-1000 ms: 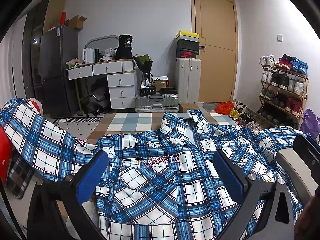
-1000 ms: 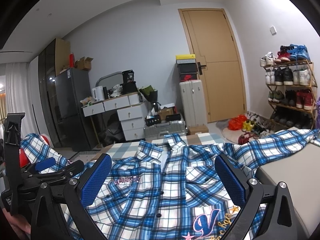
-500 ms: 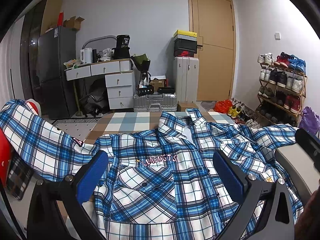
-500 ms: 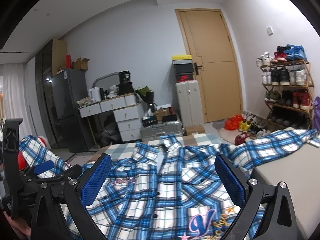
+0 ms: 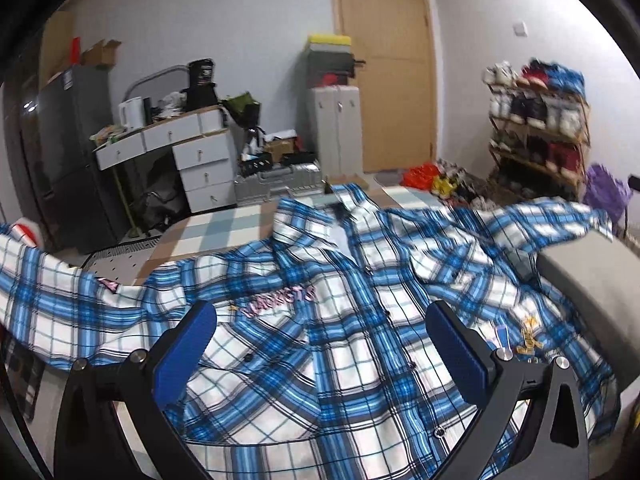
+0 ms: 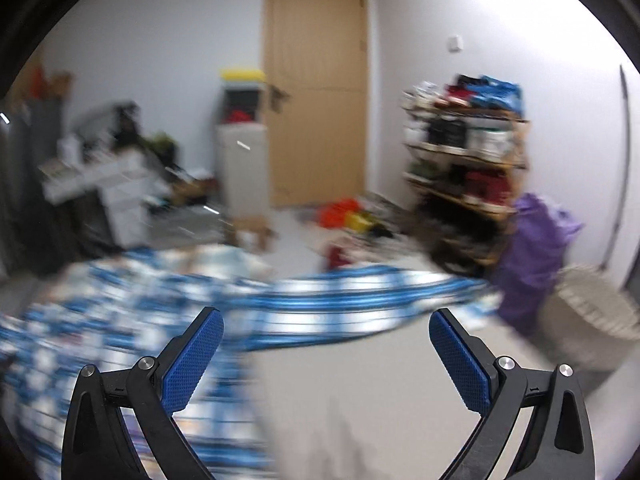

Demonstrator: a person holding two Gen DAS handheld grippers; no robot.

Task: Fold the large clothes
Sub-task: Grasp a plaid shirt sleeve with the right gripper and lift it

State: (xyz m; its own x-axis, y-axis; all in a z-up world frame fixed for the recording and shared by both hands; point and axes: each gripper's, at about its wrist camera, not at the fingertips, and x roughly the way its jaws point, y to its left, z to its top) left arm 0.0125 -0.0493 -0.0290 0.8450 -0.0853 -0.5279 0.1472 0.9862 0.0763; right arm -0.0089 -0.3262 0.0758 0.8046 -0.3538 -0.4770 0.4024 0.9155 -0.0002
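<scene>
Chest lettering: pink embroidered word on the plaid shirt (image 5: 320, 320), above a chest pocket in the left wrist view; it is blurred, only some capital letters like "…GTS" at the end can be guessed, the whole word cannot be read.
Sleeve patch: small pink patch (image 5: 106, 285) on the shirt sleeve at the left; any letters on it cannot be read.
Lower front emblem: gold and pale embroidered emblem (image 5: 528, 336) near the shirt hem at the right; it cannot be read as letters.
Black container on the desk: pale label (image 5: 202, 74) on it; too small to read.
Right wrist view: strongly blurred, no text can be read.
</scene>
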